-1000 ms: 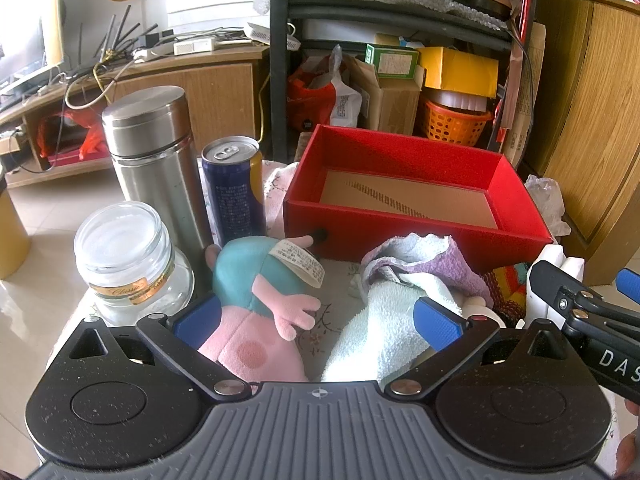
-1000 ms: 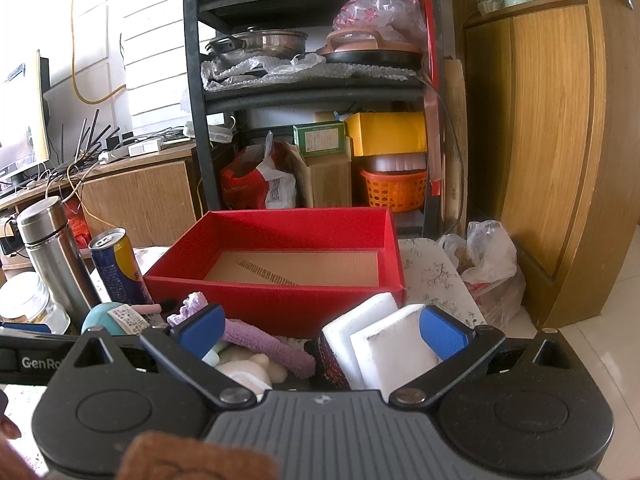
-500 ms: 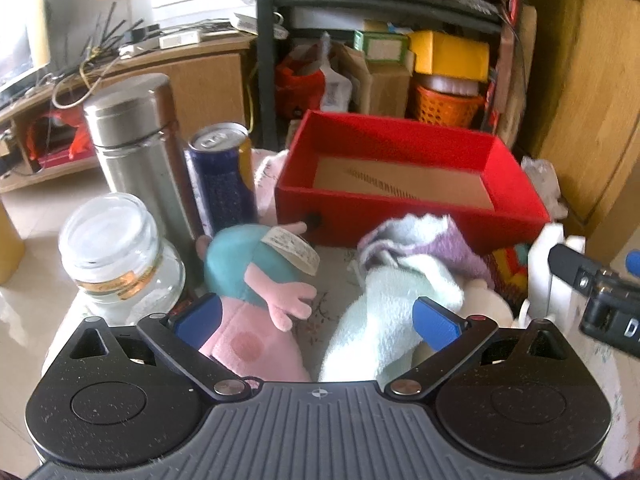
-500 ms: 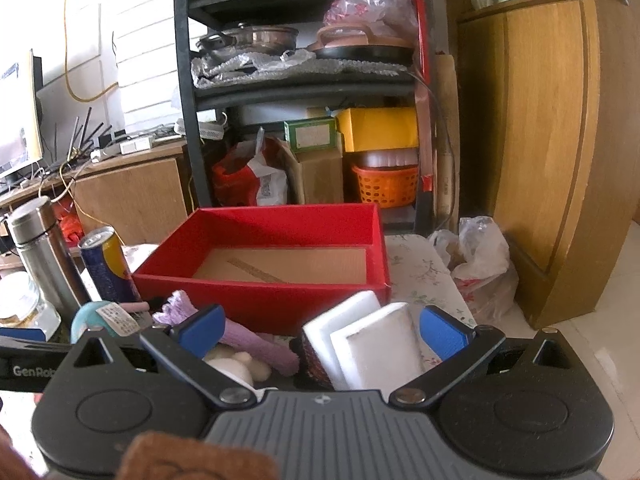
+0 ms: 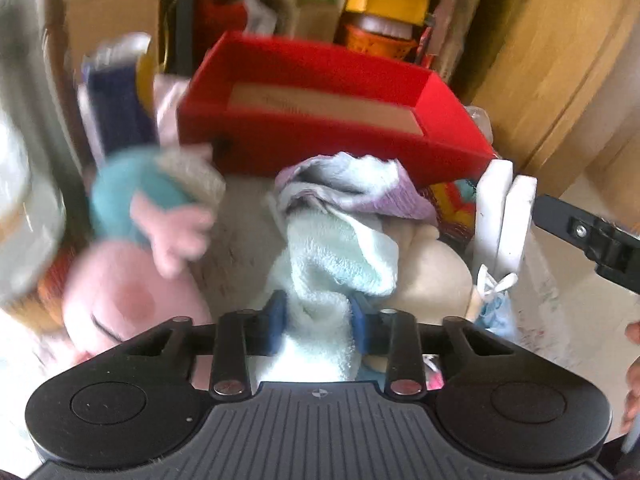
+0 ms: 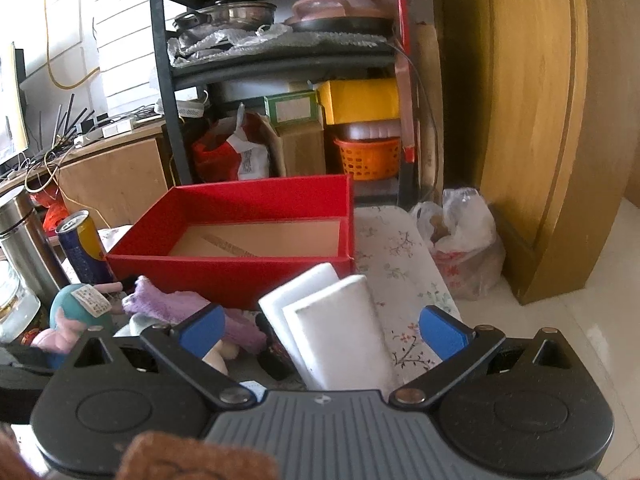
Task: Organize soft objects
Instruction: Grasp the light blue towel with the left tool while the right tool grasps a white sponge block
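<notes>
My left gripper (image 5: 318,320) points down at a pale green towel (image 5: 328,264). Its jaws are closing, and the blue pads (image 5: 276,320) squeeze the towel's near end from both sides. A purple cloth (image 5: 400,200) lies over the towel's far end. A pink and teal pig plush (image 5: 132,272) lies to the left, blurred. Behind them is an open red box (image 5: 320,148) with a bare cardboard floor. My right gripper (image 6: 322,328) is open, with two white foam blocks (image 6: 340,332) standing ahead between its fingers, untouched. The red box (image 6: 224,276) and purple cloth (image 6: 176,304) also show there.
A steel flask (image 6: 20,240), a drink can (image 6: 82,248) and a glass jar (image 6: 12,304) stand at the table's left. A cream plush (image 5: 432,272) lies by the foam blocks. A plastic bag (image 6: 460,240) sits on the floor by a wooden cabinet (image 6: 540,120).
My left gripper has tipped downward, sunk toward the table and closed from wide open onto the pale green towel. The right gripper has shifted a little sideways and stays open.
</notes>
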`<state>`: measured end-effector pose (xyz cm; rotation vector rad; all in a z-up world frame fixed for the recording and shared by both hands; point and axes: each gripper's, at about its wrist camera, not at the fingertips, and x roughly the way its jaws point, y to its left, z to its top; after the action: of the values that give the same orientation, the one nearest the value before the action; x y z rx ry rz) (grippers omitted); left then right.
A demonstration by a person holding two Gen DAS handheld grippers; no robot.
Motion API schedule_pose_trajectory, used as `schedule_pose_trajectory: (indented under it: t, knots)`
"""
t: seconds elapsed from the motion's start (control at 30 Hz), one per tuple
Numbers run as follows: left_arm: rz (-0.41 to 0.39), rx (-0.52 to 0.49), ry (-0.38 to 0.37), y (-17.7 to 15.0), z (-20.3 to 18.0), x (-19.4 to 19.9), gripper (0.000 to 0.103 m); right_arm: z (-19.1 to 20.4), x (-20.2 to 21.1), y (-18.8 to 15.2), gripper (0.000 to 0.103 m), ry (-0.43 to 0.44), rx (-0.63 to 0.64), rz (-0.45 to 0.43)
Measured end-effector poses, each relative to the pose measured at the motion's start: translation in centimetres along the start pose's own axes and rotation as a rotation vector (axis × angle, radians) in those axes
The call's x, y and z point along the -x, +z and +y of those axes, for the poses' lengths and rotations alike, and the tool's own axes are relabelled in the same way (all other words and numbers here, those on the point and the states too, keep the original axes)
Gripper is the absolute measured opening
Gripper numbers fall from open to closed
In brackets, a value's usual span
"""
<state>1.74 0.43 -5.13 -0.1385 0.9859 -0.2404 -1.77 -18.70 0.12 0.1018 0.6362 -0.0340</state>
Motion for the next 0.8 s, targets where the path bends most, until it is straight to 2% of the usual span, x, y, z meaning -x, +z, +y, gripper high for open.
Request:
schedule_pose_trajectory:
  t: [0.2, 0.3, 0.57, 0.8]
  knots:
    - [0.028, 0.006, -0.019, 0.1, 0.2, 0.4, 0.013, -0.4, 0.1, 0.5, 0.079, 0.011, -0.01, 0.0]
    - [0.023, 0.004, -0.032, -0.1, 0.1, 1.5, 0.01, -1.1, 0.1, 0.8, 0.079, 0.004, -0.029, 0.0]
    - [-0.022, 0.089, -0.153, 0.9, 1.0, 4.5, 0.005, -3.7, -0.4, 2.0, 0.079, -0.026, -0.097, 0.024]
    - [-0.115, 0.138, -0.241, 1.9, 1.8, 7.9, 0.005, -4.1, -1.8, 1.4, 0.079, -0.043, -0.066, 0.082]
